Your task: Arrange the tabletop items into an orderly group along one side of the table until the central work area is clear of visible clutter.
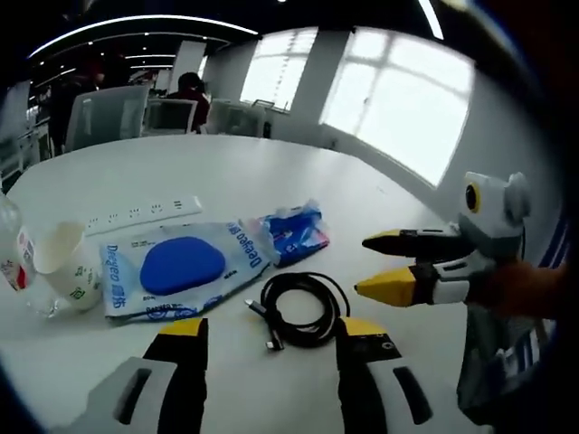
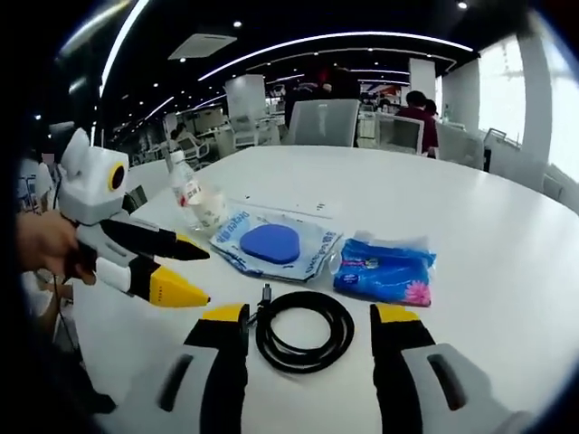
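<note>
Coiled black cable: light and floppy; best gripped across the bundled loop.
Left gripper: held agape, empty.
Right gripper: agape, empty.

In the left gripper view a clear bottle at nine o'clock is cut off by the edge. The small print on the wipes pack is unreadable, and seated people at one o'clock are too distant to make out.

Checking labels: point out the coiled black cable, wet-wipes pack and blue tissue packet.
coiled black cable (image 2: 305, 331), right gripper view, near loop of coil
wet-wipes pack (image 1: 181, 265), left gripper view, blue lid
blue tissue packet (image 2: 384, 269), right gripper view, top face
</note>
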